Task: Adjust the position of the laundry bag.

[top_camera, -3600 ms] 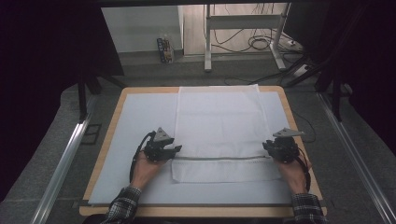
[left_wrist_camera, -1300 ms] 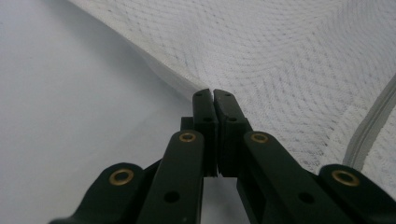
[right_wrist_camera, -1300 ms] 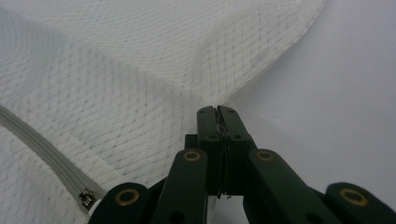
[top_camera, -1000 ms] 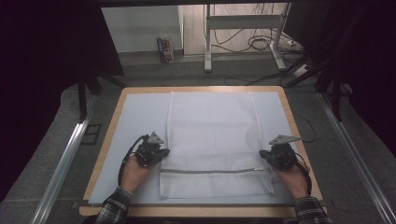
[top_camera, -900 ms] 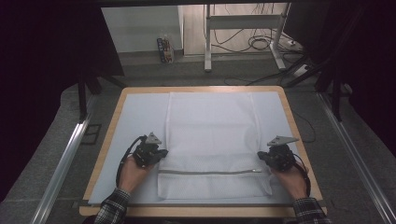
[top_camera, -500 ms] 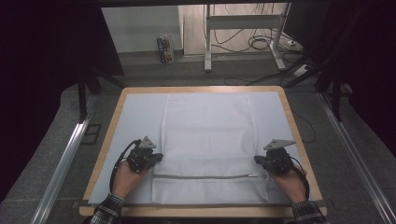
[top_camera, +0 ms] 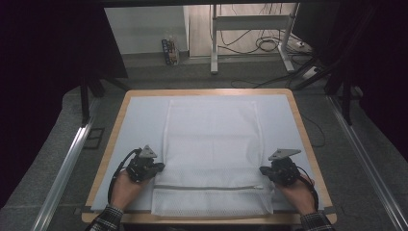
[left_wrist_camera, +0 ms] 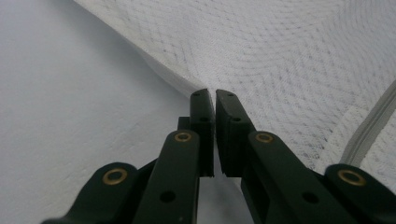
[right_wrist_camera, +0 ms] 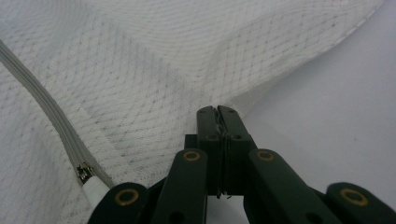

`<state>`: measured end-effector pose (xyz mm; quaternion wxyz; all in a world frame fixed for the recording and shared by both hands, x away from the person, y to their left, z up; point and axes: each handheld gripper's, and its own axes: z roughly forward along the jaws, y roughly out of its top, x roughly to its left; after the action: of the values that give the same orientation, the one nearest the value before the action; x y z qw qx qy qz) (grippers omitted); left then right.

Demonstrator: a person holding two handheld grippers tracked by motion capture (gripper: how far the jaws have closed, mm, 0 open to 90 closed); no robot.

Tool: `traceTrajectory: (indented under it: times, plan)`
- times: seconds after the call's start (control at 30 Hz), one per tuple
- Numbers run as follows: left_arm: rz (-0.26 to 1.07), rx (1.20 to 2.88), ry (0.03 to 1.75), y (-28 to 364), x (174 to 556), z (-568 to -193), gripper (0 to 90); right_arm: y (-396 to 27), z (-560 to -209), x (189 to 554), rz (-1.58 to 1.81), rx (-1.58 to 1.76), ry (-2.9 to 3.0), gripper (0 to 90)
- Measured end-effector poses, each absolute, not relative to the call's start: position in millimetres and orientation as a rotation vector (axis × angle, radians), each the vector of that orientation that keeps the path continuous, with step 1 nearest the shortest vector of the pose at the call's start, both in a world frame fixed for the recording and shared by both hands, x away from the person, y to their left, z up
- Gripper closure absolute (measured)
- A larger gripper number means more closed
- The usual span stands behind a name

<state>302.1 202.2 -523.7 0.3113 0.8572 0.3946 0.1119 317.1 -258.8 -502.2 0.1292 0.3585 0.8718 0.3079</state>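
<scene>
1. The left gripper [top_camera: 155, 168] has its jaws pressed nearly together at the left edge of the mesh bag [top_camera: 211, 144]. In the left gripper view a thin slit stays between the pads [left_wrist_camera: 203, 114], and the cloth edge runs right up to the tips, so it looks pinched there, though the cloth inside the slit is hard to make out.
2. The right gripper [top_camera: 263, 171] is pressed together on the bag's right edge. In the right gripper view a sliver of mesh shows squeezed between the jaw tips [right_wrist_camera: 217, 114].
3. Both grips sit just far of the zipper [top_camera: 209, 186], one on each side edge. Holding the bag at two matching points likely lets the person drag it flat and keep it square without bunching.
4. The zipper pull [right_wrist_camera: 95, 189] lies at the right end of the zipper, close to the right gripper, so the bag seems zipped or nearly so.
5. The bag lies spread flat on the pale mat [top_camera: 139, 125], in the middle, its near end close to the near edge of the wooden table [top_camera: 300, 125].
6. Each hand [top_camera: 126, 188] rests low on the mat behind its gripper, which keeps the pull level.
</scene>
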Motion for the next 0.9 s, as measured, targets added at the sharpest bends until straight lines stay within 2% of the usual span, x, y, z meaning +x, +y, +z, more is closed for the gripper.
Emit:
traceTrajectory:
  times: [0.2,0.27,0.4,0.5,0.67,0.77,0.9]
  plan:
    - [0.314,2.268,1.037,201.0,302.5,-524.7,80.1,-257.8,-504.4,317.9,0.874,1.034,2.55,86.8]
    - [0.332,2.254,1.04,201.3,302.1,-524.0,72.9,-257.8,-504.3,317.7,0.878,1.03,2.547,83.7]
    - [0.371,2.227,1.049,203.2,301.4,-523.2,52.9,-257.4,-504.9,318.0,0.875,1.001,2.543,69.7]
    - [0.367,2.205,1.052,205.9,301.7,-523.5,34.0,-256.8,-505.9,319.4,0.868,0.978,2.527,53.3]
    - [0.374,2.156,1.063,206.5,296.9,-524.7,10.4,-259.0,-506.7,323.1,0.918,0.953,2.511,31.3]
    - [0.368,2.172,1.047,206.5,293.8,-525.7,4.3,-262.6,-505.5,325.9,0.956,0.948,2.48,21.6]
    - [0.355,2.156,1.029,206.6,293.7,-526.2,4.0,-264.9,-507.0,328.2,0.95,0.96,2.466,16.4]
